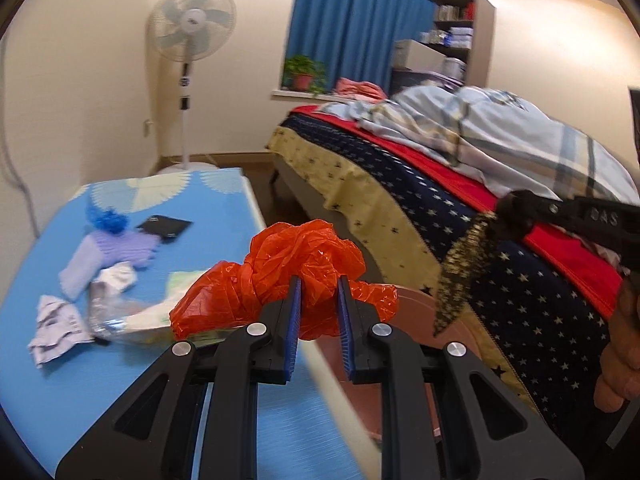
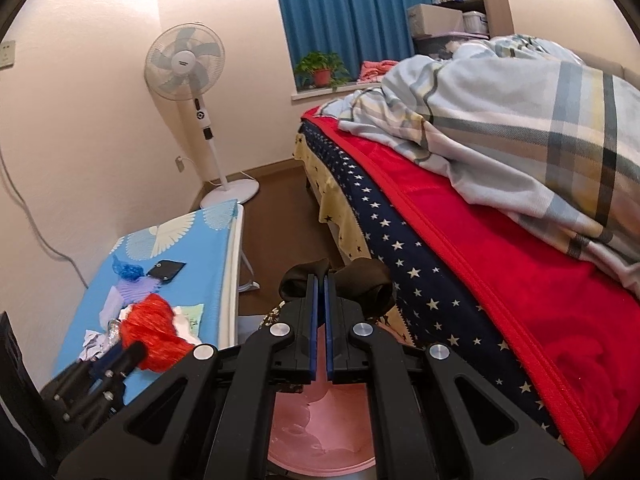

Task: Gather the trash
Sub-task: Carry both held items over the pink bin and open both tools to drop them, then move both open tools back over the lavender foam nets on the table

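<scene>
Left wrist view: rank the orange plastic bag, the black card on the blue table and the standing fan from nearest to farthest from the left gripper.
1. Orange plastic bag, clamped in the left gripper.
2. Black card, ahead to the left, flat on the blue table.
3. Standing fan, against the back wall, beyond the table's far end.

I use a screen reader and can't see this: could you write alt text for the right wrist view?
The right gripper is shut on a dark cloth above a pink bin, between a bed and a blue table strewn with trash.
</scene>
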The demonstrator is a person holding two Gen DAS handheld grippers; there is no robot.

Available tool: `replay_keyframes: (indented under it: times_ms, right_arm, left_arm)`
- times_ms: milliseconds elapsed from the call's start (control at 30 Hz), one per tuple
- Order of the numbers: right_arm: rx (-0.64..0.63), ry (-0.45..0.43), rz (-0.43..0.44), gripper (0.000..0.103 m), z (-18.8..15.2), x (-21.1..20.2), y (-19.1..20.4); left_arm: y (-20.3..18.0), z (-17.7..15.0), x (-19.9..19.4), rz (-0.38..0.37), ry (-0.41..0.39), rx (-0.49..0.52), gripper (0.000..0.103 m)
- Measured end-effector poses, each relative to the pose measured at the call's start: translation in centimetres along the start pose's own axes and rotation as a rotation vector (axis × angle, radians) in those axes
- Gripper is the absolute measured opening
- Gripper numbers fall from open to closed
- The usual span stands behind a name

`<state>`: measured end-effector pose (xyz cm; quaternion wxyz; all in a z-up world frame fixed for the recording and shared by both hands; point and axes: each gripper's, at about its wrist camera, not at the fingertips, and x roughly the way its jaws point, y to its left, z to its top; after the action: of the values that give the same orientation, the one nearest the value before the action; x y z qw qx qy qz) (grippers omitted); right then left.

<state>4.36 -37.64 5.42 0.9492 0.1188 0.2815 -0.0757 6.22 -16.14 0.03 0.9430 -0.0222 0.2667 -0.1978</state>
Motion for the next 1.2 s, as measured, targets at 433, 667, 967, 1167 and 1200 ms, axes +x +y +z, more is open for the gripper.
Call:
replay_keyframes:
  times_ms: [433,667,967,1167,1200]
  right_arm:
    - [0.003,0.038,-0.051,0.003,-0.4,1.6,-0.6]
    - [0.004,0.057,-0.063,0.007,-0.5,2.2,-0.5]
    - [0.026,0.053,-0.079,0.035,-0.5,2.1,-1.1]
    - [0.043,0.041,-0.065,0.035,-0.4,1.6,-1.3]
    - [0.045,0.039,-0.061,0.035,-0.4,1.5,-1.3]
  left_arm:
    - [-4.4,-2.5,4.9,-0.135,0.098,0.083,0.017]
    - [-4.9,-3.5,6.3,-0.159,0.149,0.087,0.02]
    - [-4.2,-3.3,6.1,-0.16,0.144,0.056,0.037]
    - [-3.3,-2.7,5.1,-0.146,0.124,0.035,0.037]
    - [-3.2,-2.7,5.0,-0.144,0.121,0.034,0.037]
